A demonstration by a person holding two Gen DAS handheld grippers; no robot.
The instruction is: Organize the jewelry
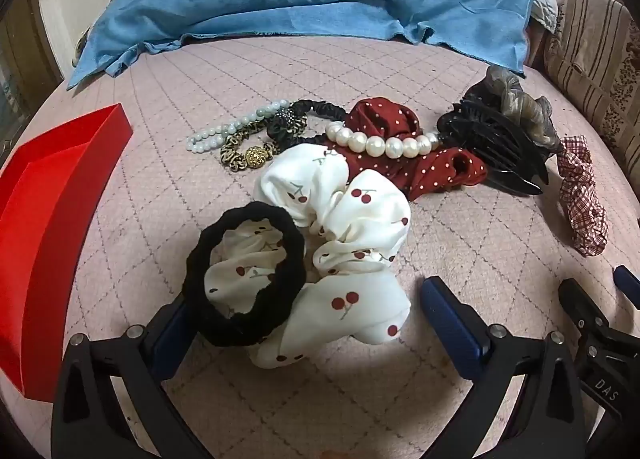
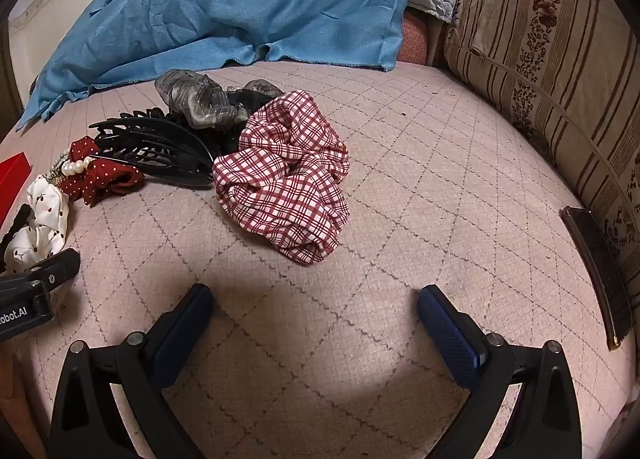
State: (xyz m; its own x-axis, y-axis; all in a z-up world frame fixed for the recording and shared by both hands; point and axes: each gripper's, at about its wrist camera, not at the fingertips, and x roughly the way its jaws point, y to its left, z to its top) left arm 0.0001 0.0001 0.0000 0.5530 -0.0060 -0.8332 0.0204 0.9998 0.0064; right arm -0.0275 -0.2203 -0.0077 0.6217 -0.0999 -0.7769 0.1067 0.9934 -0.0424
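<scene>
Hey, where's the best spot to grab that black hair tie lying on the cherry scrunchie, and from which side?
Take the black hair tie at its upper left arc, where it hangs over bare quilt clear of the cherry scrunchie. Bring the open left tongs down from above, one finger inside the ring, one outside. It lies flat, so pinching across the band probably avoids snagging the fabric.

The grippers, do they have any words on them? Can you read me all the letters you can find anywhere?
"DAS": white letters on the black body of the right gripper, seen at the edge of the left wrist view; the rest is cut off.
"obot.AI": white letters on the black body of the left gripper, seen in the right wrist view; the start is cut off.
Nothing else shows writing: not the red box, the scrunchies or the hair claw.
</scene>
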